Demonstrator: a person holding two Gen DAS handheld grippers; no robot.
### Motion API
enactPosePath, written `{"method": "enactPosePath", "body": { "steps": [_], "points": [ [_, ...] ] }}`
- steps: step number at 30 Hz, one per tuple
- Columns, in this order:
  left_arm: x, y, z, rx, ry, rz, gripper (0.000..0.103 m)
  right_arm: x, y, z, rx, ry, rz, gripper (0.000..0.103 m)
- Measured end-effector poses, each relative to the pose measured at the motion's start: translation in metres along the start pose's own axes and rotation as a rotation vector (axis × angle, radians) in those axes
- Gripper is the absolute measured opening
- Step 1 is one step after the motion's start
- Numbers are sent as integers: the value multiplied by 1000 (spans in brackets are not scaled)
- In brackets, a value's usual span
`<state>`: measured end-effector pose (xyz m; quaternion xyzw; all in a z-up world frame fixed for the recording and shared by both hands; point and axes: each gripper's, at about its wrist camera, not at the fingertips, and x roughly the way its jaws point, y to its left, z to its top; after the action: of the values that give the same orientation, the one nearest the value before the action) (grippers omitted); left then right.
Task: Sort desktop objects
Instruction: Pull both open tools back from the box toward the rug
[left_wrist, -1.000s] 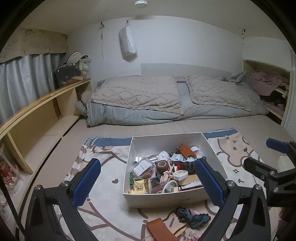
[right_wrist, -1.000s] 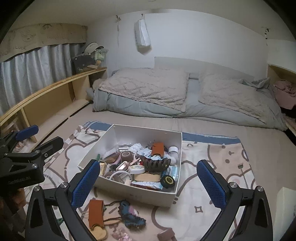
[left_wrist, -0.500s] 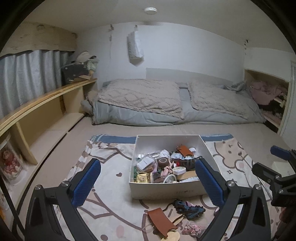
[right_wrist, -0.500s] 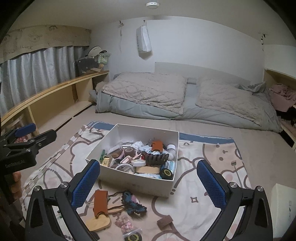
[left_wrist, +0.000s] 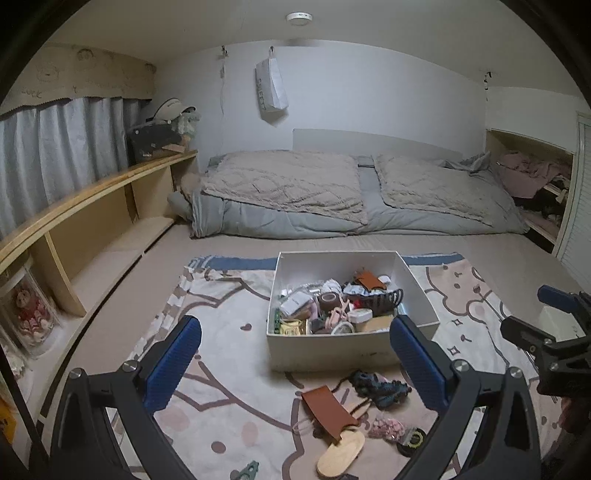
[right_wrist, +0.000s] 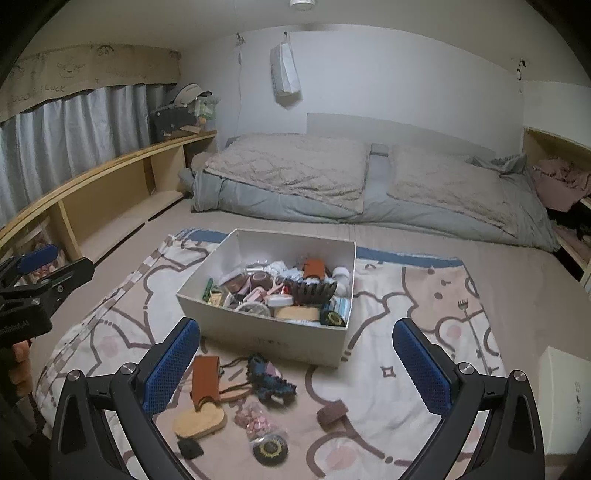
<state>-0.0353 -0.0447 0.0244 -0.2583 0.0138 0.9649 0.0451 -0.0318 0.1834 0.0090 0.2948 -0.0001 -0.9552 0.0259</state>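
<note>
Now pulled back from the white box (right_wrist: 273, 332), both grippers empty and spread wide, exposing loose items such as the brown pouch (right_wrist: 204, 380) for sorting.

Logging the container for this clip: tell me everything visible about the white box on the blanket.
The white box is rectangular, open-topped with no lid in sight, and looks like cardboard, with plain tall walls. It stands upright on the patterned blanket, turned slightly in the right wrist view. Small mixed items fill it to about half its depth, a dark claw hair clip among them. Loose items lie just in front of it; neither gripper touches it.
</note>
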Motion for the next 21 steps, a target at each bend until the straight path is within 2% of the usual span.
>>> {"method": "enactPosePath", "body": {
  "steps": [12, 21],
  "points": [
    [-6, -10, -17, 42, 41, -41, 103, -10, 2, -12, 18, 7, 7, 103],
    [1, -12, -20, 39, 67, -38, 103, -7, 2, -15, 9, 28, 1, 103]
  ]
}}
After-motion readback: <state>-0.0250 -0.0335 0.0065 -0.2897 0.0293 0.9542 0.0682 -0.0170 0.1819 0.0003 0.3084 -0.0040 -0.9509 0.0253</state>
